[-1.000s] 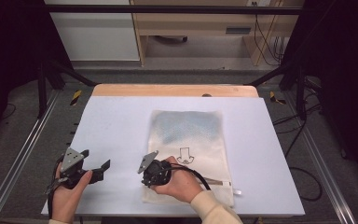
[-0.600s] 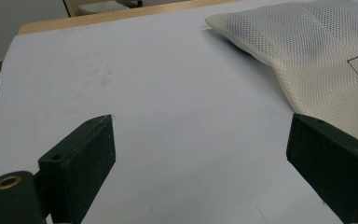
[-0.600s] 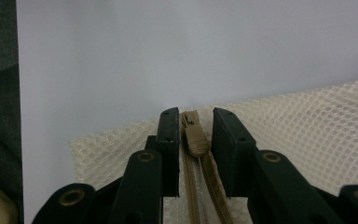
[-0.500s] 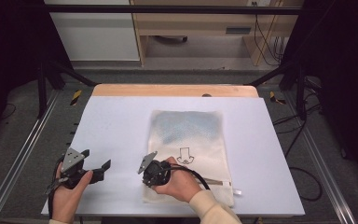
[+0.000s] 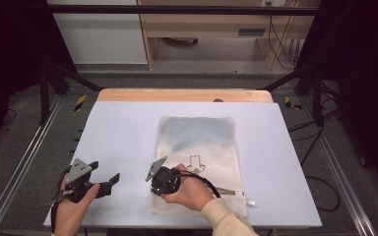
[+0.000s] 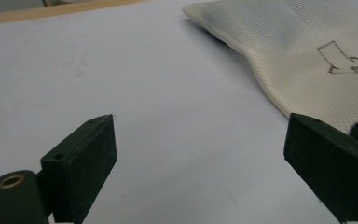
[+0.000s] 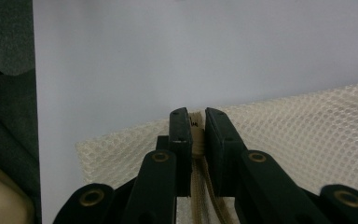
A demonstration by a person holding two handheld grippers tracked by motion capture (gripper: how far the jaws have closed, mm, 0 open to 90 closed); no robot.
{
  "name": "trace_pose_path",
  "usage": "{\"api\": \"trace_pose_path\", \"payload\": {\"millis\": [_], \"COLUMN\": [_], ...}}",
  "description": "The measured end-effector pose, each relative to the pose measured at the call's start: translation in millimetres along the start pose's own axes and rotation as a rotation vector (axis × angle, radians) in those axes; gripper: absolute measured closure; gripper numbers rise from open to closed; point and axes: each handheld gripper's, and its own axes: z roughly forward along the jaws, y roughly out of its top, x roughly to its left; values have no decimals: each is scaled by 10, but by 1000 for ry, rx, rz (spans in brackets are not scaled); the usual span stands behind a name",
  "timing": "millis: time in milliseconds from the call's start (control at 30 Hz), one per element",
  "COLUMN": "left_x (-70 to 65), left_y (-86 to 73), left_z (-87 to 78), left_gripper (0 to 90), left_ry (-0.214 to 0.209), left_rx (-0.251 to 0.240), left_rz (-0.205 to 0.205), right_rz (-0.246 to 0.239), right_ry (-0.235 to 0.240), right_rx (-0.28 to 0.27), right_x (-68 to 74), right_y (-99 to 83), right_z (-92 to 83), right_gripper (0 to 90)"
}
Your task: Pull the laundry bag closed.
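Mesh bag (image 5: 199, 162) flat on white worktop (image 5: 123, 132) — pinched at its 7 o'clock corner.
Right gripper (image 7: 196, 122) fingers clamped on cream zipper tape (image 7: 196, 140); left gripper (image 6: 200, 163) fingers spread wide — over bare worktop.

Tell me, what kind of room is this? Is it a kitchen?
Probably a lab or workshop, not a kitchen. A white table stands inside a black metal frame, cables hang behind, and a person holds the right gripper clamped on a mesh bag.

A lab: metal frame rails (image 5: 15, 172), trailing cables (image 5: 280, 44), white table (image 5: 123, 137).
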Motion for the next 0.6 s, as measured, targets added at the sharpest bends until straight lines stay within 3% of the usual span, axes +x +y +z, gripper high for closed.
{"api": "trace_pose_path", "payload": {"millis": [33, 67, 100, 133, 167, 200, 300, 333, 367, 400, 500, 567, 600], "left_x": [0, -62, -62, -134, -134, -214, -290, -354, -354, -429, -531, -558, -602], "left_y": [0, -11, -11, -19, -19, -27, -36, -43, -43, -57, -67, -70, -75], "left_z": [0, 4, 4, 26, 26, 49, 62, 74, 74, 97, 153, 176, 220], "left_gripper": [114, 118, 118, 118, 120, 121, 121, 120, 120, 120, 120, 120, 121], "left_ry": [0, -37, -37, -75, -75, -110, -137, -180, -180, -223, -251, -260, -286], "left_rx": [0, 23, 23, 44, 44, 60, 68, 70, 70, 82, 105, 110, 115], "left_rz": [0, 9, 9, 13, 13, 21, 25, 12, 12, 1, 17, 16, 0], "right_rz": [0, 1, 1, -4, -4, -13, -13, -15, -15, -19, -19, -24, -30], "right_ry": [0, 1, 1, 6, 6, 8, 9, 15, 15, 18, 21, 22, 24], "right_rx": [0, 1, 1, -2, -2, 1, -2, -3, -3, 0, 3, 4, 3], "right_x": [0, -6, -6, -17, -17, -25, -32, -44, -44, -52, -52, -52, -55], "right_y": [0, 22, 22, 43, 43, 65, 86, 101, 101, 113, 133, 138, 149], "right_z": [0, -26, -26, -55, -55, -86, -119, -141, -141, -158, -176, -180, -187], "right_gripper": [815, 815, 815, 815, 815, 816, 816, 816, 816, 816, 817, 817, 817]}}
